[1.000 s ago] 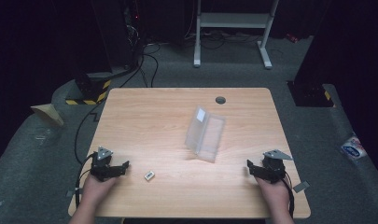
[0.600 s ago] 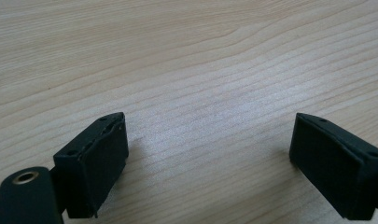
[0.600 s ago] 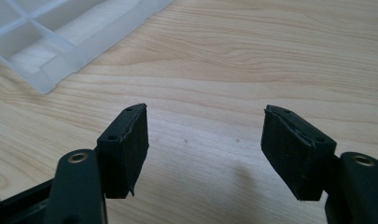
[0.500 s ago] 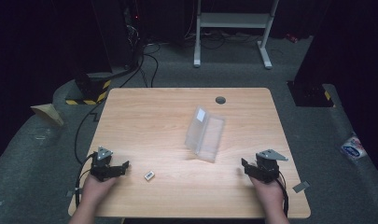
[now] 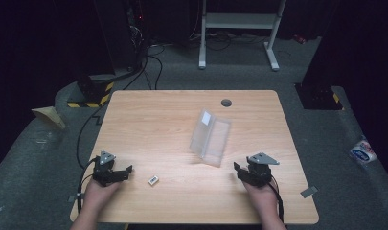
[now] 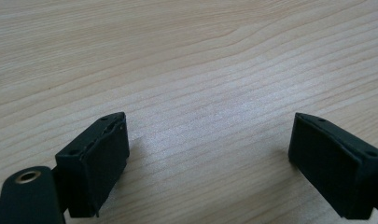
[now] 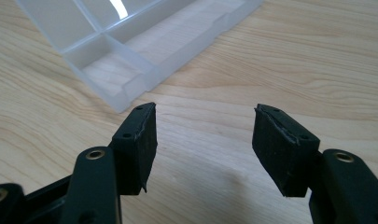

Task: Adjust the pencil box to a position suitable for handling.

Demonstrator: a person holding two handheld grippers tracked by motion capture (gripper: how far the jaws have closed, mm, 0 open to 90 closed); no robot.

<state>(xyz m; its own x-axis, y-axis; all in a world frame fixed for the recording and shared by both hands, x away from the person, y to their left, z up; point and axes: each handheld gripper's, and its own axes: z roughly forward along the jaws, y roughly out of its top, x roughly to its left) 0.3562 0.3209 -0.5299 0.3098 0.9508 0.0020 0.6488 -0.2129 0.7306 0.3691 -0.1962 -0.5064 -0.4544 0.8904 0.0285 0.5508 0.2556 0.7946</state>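
Note:
A clear plastic compartment box lies with its lid up in the middle of the wooden table. A small white-and-grey piece rests on the wood near the front left. My left gripper sits just left of that piece, open, with bare wood between its jaws. My right gripper is at the front right, just short of the box's near corner. Its jaws have just been closing and still stand apart, with nothing between them.
A dark round grommet sits near the table's far edge. A grey scrap of tape lies by the front right corner. On the floor beyond are cables, a white metal stand and a blue-and-white packet.
My right hand has slid left along the table's front toward the box, and its jaws have narrowed. The left hand, the box and the small piece have stayed put.

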